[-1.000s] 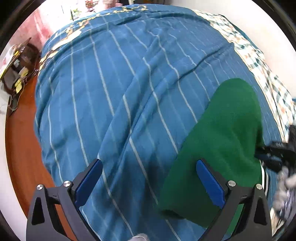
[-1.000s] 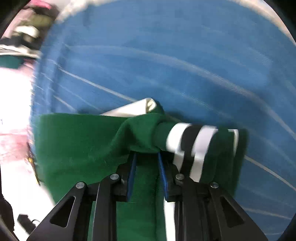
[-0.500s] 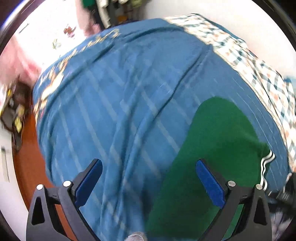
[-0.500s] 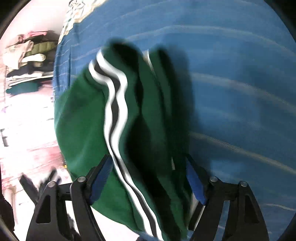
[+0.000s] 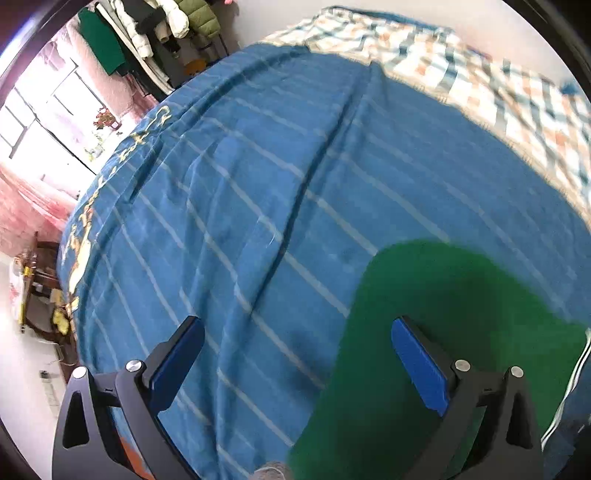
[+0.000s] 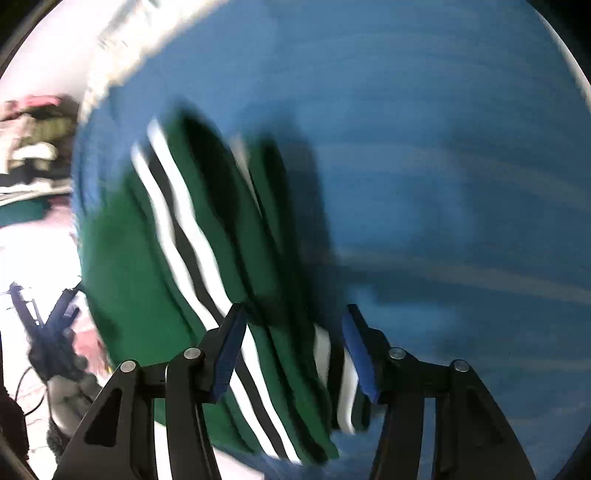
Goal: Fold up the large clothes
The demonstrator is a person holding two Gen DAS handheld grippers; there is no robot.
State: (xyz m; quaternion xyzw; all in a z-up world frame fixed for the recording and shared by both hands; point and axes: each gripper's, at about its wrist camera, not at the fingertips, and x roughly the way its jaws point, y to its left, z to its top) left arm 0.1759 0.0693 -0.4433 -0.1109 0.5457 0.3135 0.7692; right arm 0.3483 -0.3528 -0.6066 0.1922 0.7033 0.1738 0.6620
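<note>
A folded green garment (image 5: 443, 295) with white and black side stripes (image 6: 177, 221) lies on the blue striped bedspread (image 5: 295, 147). My left gripper (image 5: 295, 328) hovers open over the bed; its right finger is above the garment's left edge, with nothing between the pads. In the blurred right wrist view the green garment (image 6: 122, 258) runs from upper left to the bottom. My right gripper (image 6: 295, 312) hangs over its striped edge, jaws opening. The cloth lies below and between the pads, not pinched. The left gripper (image 6: 48, 321), in a gloved hand, shows at the far left.
A checked blanket (image 5: 480, 81) covers the far right of the bed. Hanging clothes (image 5: 159, 29) and a bright window (image 5: 37, 122) stand beyond the bed's far side. Wooden furniture (image 5: 40, 280) with clutter sits by the bed's left edge.
My right gripper was shut on a bunched fold of the green garment and has opened and let it go. The garment now lies flat. Both grippers have shifted and rolled over the bed.
</note>
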